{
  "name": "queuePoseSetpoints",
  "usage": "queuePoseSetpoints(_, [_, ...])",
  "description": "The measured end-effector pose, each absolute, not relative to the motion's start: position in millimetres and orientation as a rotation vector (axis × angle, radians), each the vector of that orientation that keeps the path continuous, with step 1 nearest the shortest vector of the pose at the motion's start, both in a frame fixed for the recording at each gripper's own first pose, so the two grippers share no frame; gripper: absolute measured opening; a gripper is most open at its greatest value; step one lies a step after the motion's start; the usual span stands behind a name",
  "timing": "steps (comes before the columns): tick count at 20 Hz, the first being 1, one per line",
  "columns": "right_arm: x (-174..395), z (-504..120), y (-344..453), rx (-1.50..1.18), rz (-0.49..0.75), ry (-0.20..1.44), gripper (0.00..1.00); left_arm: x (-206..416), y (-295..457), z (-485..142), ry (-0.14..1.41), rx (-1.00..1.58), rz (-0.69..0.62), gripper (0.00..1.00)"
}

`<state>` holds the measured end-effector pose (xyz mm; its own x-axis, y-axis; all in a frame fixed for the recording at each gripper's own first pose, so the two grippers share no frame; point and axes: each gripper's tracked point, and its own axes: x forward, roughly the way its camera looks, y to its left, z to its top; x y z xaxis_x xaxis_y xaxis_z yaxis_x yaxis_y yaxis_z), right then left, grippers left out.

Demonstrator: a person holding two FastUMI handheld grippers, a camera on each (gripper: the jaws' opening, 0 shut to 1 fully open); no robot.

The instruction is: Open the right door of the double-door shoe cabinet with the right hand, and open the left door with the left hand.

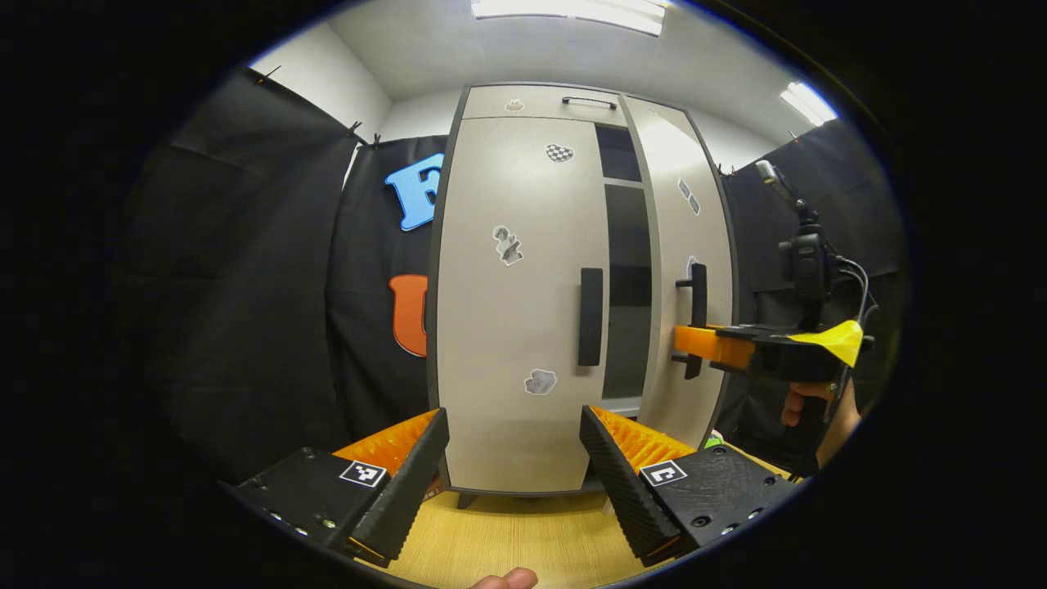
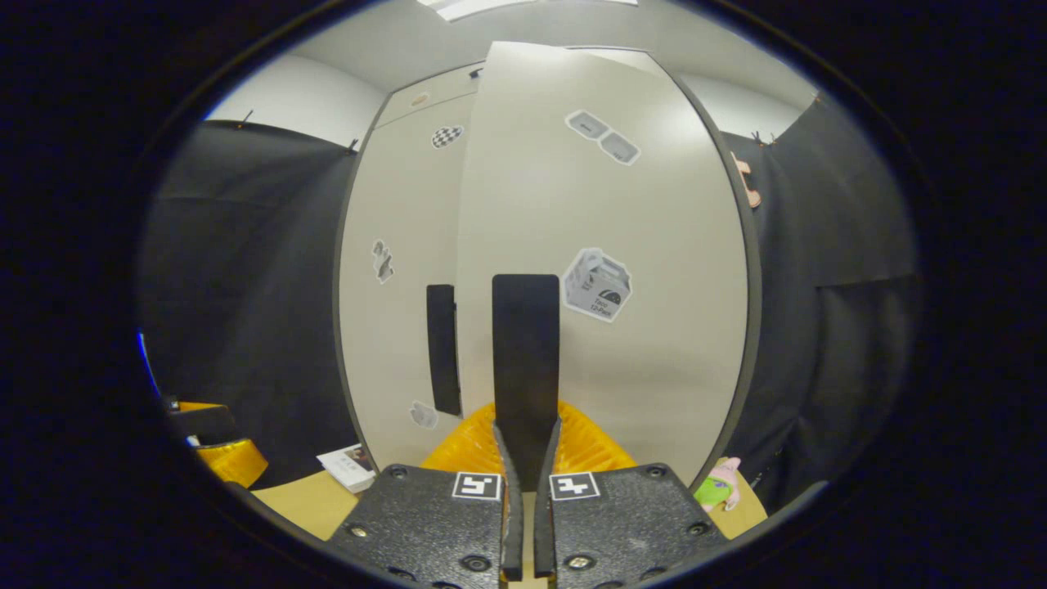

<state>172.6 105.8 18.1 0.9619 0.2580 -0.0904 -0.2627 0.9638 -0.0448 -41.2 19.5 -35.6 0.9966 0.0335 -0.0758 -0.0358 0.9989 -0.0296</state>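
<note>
The grey double-door shoe cabinet [image 1: 515, 204] stands straight ahead in the left gripper view. Its left door [image 1: 507, 327] is closed, with a black vertical handle [image 1: 590, 316]. My left gripper [image 1: 515, 462] is open, a short way in front of that door and touching nothing. The right door [image 1: 679, 245] is swung partly out, and a dark gap [image 1: 626, 286] shows beside it. My right gripper [image 2: 527, 429] is shut on the right door's black handle [image 2: 526, 343]. From the left gripper view, the right gripper [image 1: 685, 339] clamps that handle [image 1: 698, 286] from the right.
A top drawer with a black handle [image 1: 589, 101] sits above the doors. The cabinet stands on a light wooden surface [image 1: 507, 540]. A small green and pink toy [image 2: 720, 487] lies by the right door's foot, and a booklet [image 2: 352, 466] lies at the left. A hand [image 1: 806, 405] holds the right gripper.
</note>
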Motion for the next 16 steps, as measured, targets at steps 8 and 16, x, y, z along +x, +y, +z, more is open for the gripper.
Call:
queuePoseSetpoints(8, [161,23,93,-0.057,0.26,0.076,0.08,-33,-6,-33,0.074,-0.032,-0.004,0.97])
queuePoseSetpoints(16, [147,24,66,-0.075,0.221,0.073,0.08,-28,-28,-35,0.083,-0.03,-0.053,0.97])
